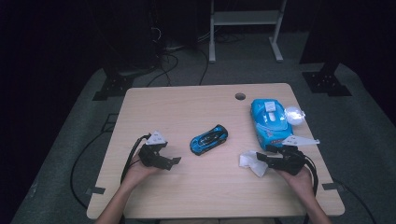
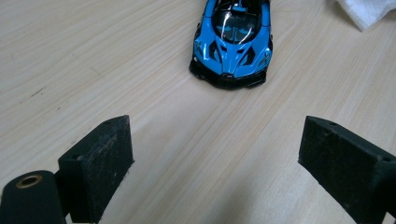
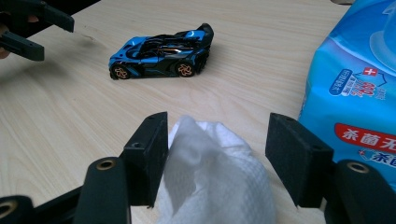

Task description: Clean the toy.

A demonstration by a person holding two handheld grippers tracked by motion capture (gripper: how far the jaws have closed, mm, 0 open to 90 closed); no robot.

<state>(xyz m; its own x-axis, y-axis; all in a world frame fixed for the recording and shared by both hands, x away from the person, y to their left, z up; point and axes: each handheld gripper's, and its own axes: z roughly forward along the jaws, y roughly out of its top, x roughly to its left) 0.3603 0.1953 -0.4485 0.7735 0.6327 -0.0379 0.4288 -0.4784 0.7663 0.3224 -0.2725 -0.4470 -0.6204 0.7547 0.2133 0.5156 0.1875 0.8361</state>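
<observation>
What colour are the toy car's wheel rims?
Orange-copper rims on the blue-and-black toy car; clearest in the right gripper view.

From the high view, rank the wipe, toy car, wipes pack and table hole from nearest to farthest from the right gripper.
1. Wipe: right at the right gripper, between its open jaws.
2. Wipes pack: just beyond it, toward the table's far right.
3. Toy car: to its left, mid-table.
4. Table hole: near the far edge.
</observation>
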